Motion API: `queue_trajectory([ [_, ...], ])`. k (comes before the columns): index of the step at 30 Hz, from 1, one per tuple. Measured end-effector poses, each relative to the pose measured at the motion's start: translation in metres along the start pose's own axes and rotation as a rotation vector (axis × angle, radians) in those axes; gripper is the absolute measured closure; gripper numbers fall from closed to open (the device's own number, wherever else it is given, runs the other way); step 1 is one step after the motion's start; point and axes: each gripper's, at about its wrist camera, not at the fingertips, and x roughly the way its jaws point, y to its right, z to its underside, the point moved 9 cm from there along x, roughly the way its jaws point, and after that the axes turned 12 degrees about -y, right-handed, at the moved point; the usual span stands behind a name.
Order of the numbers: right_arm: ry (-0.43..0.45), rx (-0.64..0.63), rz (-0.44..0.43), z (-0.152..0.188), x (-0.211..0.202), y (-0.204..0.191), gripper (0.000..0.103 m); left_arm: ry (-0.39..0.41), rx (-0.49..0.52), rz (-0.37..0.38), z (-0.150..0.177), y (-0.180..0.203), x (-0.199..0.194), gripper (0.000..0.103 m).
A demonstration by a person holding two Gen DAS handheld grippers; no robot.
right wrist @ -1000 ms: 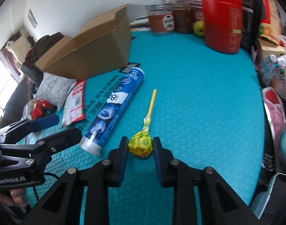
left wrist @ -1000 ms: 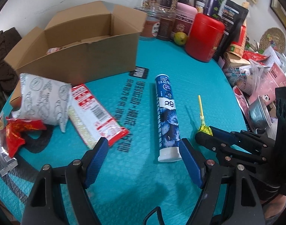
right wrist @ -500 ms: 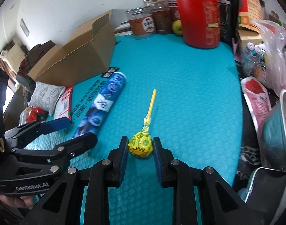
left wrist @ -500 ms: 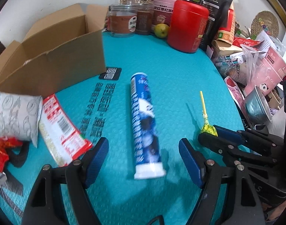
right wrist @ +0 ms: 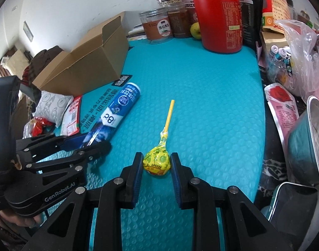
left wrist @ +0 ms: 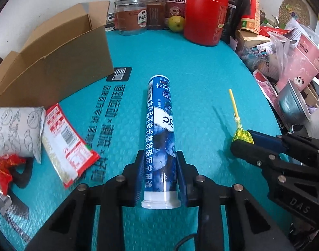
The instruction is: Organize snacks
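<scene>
A blue tube with a white cap (left wrist: 160, 138) lies on the teal mat, cap end toward me. My left gripper (left wrist: 160, 177) is shut on its cap end; it also shows in the right wrist view (right wrist: 90, 144) beside the tube (right wrist: 115, 113). A yellow-wrapped lollipop (right wrist: 157, 162) with a yellow stick lies on the mat. My right gripper (right wrist: 156, 167) is shut on its head, also seen in the left wrist view (left wrist: 245, 141) by the lollipop (left wrist: 242, 136). An open cardboard box (left wrist: 52, 56) stands at the back left.
A white pillow pack (left wrist: 17, 129), a red-white packet (left wrist: 65, 142) and a red wrapper (left wrist: 4, 167) lie at the left. A red canister (left wrist: 205, 16), jars (left wrist: 131, 15) and a green fruit (left wrist: 176, 23) stand at the back. Bags and a metal tin (left wrist: 293, 102) crowd the right edge.
My left gripper moved forward over the tube's cap end and closed on it. My right gripper stays shut on the lollipop head.
</scene>
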Motion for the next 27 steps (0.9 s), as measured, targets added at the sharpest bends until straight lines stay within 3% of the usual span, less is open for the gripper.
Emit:
queue_trajectory([
  [16,-0.034,-0.041,-0.015,0.016,0.001,-0.022,0.077,-0.021,0.008,0.01,0.041,-0.007,-0.014,0.075],
  [27,-0.054,-0.046,-0.005,0.026,0.003,-0.028,0.077,0.009,0.032,-0.007,0.033,-0.002,-0.008,0.075],
])
